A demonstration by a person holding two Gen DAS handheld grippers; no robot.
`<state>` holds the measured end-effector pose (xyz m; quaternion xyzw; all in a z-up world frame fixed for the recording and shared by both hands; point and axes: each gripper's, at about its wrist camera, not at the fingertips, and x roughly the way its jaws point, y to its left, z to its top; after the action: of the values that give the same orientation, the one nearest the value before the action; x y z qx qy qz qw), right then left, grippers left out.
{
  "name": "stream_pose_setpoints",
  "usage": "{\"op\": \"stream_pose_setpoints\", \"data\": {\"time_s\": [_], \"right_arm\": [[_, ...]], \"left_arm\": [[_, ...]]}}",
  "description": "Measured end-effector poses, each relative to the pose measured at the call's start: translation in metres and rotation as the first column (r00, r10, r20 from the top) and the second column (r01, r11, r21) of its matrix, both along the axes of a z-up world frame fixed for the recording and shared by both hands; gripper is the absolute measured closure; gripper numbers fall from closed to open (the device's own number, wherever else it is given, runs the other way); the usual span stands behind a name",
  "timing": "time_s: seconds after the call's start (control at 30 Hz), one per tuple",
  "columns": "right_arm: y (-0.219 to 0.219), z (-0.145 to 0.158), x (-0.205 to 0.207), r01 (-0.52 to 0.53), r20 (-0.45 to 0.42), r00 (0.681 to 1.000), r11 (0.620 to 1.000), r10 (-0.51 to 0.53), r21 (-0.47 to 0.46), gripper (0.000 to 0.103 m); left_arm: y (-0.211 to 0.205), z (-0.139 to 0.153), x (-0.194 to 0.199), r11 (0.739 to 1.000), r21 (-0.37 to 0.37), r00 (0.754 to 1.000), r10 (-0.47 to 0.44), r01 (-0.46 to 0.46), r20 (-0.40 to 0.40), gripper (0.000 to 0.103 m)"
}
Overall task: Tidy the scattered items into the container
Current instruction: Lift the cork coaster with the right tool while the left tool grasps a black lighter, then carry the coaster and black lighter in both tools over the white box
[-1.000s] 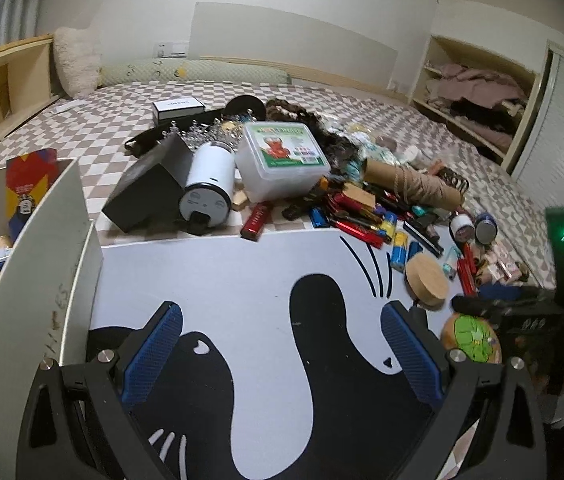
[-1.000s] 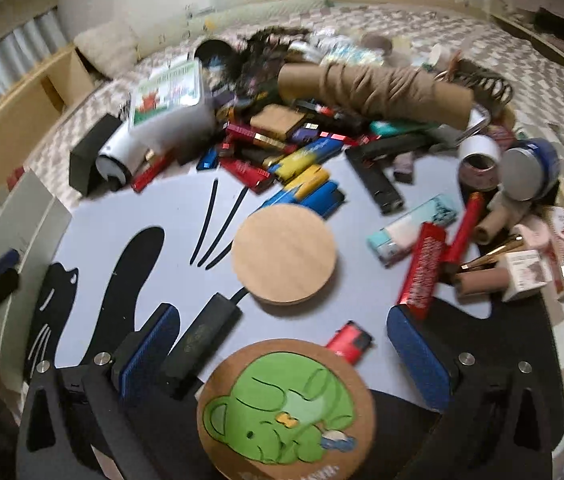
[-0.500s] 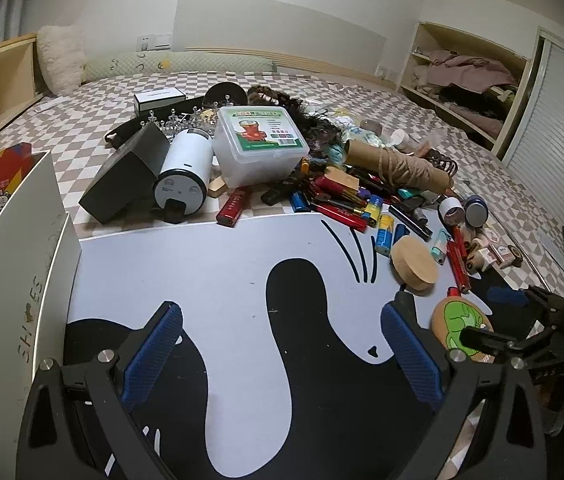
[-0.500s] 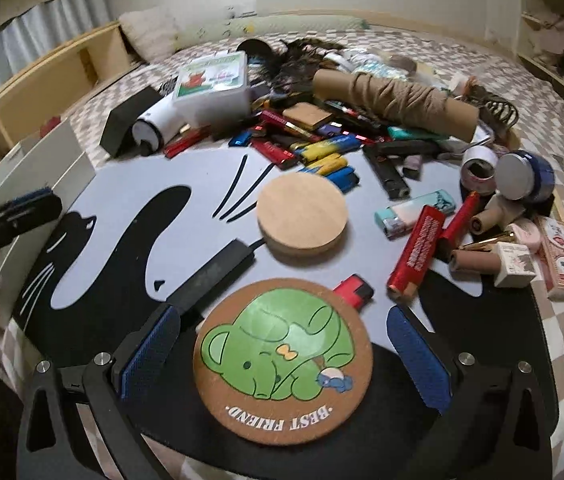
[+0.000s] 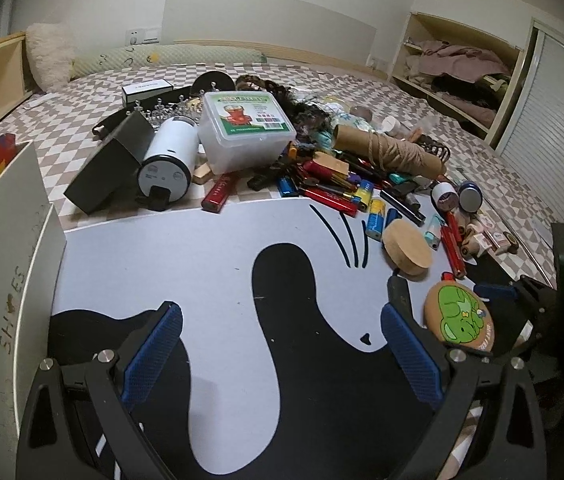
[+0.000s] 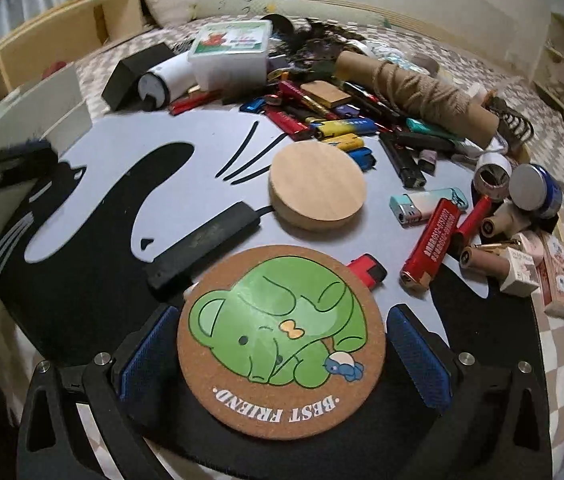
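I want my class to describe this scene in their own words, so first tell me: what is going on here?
A person with a gripper in each hand is tidying clutter from a bed. The right gripper is open, its blue pads on either side of a round cork coaster with a green elephant, not yet closed on it. The left gripper is open and empty above the cat-print mat. Lighters, a wooden disc and a twine roll lie scattered. A white box stands at the left.

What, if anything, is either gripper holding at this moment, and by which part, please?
Nothing is held. The right gripper stands open astride the cork coaster, pads at its side edges but not closed. The left gripper is open over the cat mat.
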<state>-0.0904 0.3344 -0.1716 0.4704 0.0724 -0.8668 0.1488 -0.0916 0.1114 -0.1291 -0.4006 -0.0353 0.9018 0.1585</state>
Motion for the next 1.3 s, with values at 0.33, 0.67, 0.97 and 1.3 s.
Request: {"op": "stream_pose_setpoints", "data": {"time_s": [0.33, 0.67, 0.97, 1.3], "right_arm": [[0.021, 0.011, -0.002, 0.102, -0.004, 0.995, 0.994, -0.102, -0.049, 0.003], [0.060, 0.019, -0.014, 0.276, 0.035, 0.961, 0.951, -0.273, -0.140, 0.003], [0.077, 0.018, -0.018, 0.338, 0.038, 0.941, 0.929, -0.336, -0.151, 0.003], [0.093, 0.013, -0.021, 0.369, 0.061, 0.929, 0.913, -0.364, -0.173, 0.003]], "left_arm": [[0.029, -0.015, 0.005, 0.996, 0.032, 0.996, -0.084, 0.083, 0.035, 0.003], [0.068, -0.029, -0.005, 0.992, 0.023, 0.990, -0.122, 0.121, 0.072, 0.003], [0.098, -0.039, -0.024, 0.992, 0.000, 0.986, -0.124, 0.125, 0.110, 0.015], [0.122, -0.049, -0.024, 0.978, -0.143, 0.987, -0.138, 0.149, 0.085, 0.044]]}}
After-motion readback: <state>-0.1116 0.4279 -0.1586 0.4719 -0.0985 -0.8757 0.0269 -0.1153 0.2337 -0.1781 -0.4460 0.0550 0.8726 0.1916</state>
